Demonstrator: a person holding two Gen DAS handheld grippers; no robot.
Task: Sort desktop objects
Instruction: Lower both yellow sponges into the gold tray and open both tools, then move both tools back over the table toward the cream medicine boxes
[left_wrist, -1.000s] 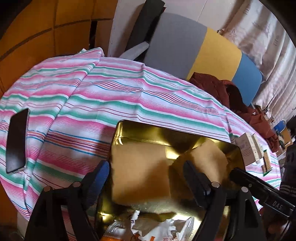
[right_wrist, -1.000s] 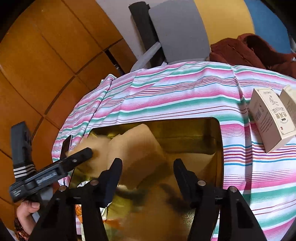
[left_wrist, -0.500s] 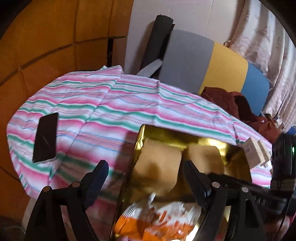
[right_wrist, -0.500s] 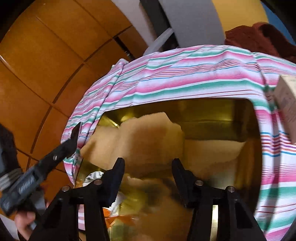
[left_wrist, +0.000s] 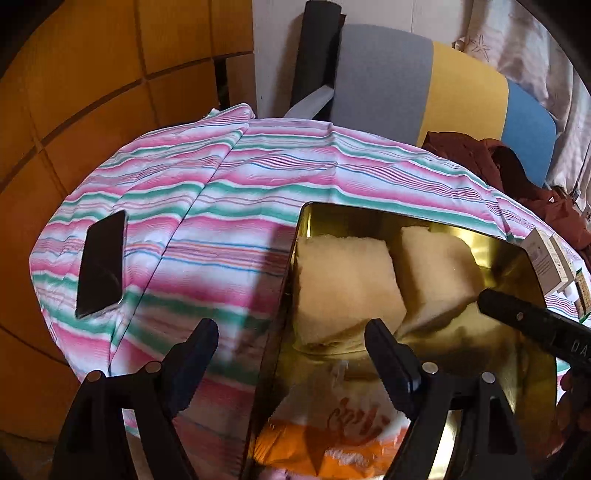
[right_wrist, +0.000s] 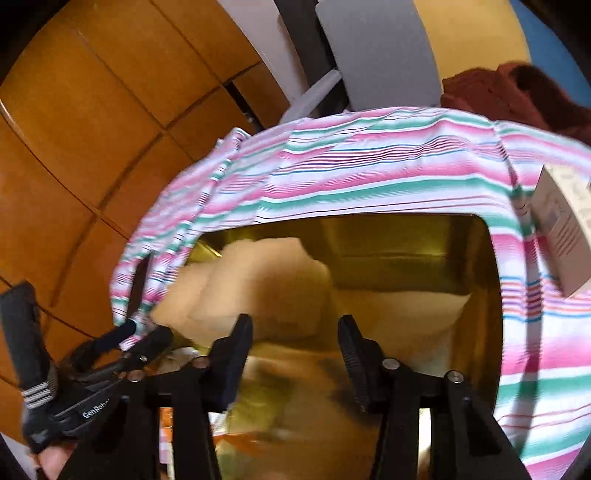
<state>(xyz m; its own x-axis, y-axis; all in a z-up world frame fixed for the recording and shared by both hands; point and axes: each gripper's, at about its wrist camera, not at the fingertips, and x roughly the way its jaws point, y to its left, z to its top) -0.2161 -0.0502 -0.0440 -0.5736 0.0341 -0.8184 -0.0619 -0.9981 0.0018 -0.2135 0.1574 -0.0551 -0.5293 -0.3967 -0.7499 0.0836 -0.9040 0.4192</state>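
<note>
Left wrist view: both grippers, left gripper (left_wrist: 291, 345) and right gripper (right_wrist: 295, 341), spread, nothing gripped. Gold tin (left_wrist: 532, 280) may be knocked; phone (left_wrist: 100, 264) near cloth edge could be dragged off.

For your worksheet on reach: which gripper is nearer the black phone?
Left. The left gripper hovers beside the phone; the right gripper is over the gold tin.

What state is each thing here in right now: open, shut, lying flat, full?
Left gripper: open, holding nothing.
Right gripper: open, holding nothing.
Gold tin: lidless, holding two pale blocks and a snack packet.
Phone: flat on the cloth, screen dark.
Small cartons: outside the tin, closed.
</note>
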